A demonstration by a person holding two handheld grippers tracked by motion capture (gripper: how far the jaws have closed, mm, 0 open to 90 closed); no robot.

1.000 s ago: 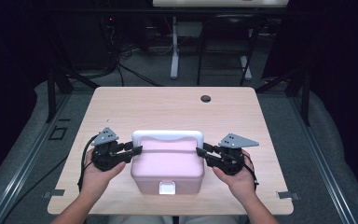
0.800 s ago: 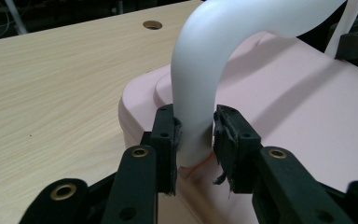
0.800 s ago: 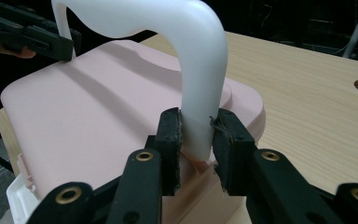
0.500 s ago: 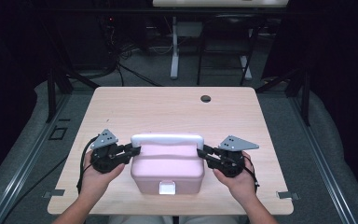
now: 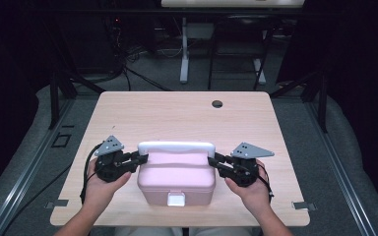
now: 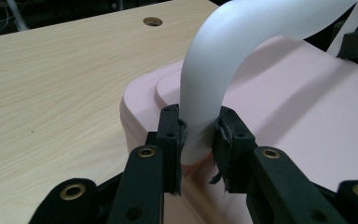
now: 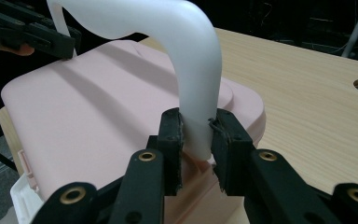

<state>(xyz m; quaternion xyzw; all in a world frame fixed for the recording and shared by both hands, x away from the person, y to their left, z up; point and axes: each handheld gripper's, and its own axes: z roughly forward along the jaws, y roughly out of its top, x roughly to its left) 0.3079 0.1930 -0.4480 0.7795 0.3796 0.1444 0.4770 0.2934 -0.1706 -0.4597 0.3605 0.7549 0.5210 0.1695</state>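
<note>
- A pale wooden rectangular table [image 5: 177, 118] is seen from above, and its near half bears the work.
- A pink plastic box with rounded corners [image 5: 176, 179] stands on the table close to the near edge, between the person's two hands; a small white latch [image 5: 176, 199] is fitted on its front face.
- The box is judged stiff and smooth-walled, probably light if empty; what is inside cannot be told. Its sides would likely slip between narrow pads, so the handle is the better place to take hold.
- A white arched plastic handle [image 5: 175, 147] spans the lid and is raised upright. It is judged rigid but smooth, and it may pivot at its ends, so an even lift on both sides is called for.
- The left gripper [image 6: 198, 137] is pinched on the handle's left leg just above the lid, its pads pressing the white plastic.
- The right gripper [image 7: 196, 135] is clamped likewise on the handle's right leg.
- A small round cable hole [image 5: 217, 104] lies in the table's far part, well apart from the box; nothing on the table stands in the way.
</note>
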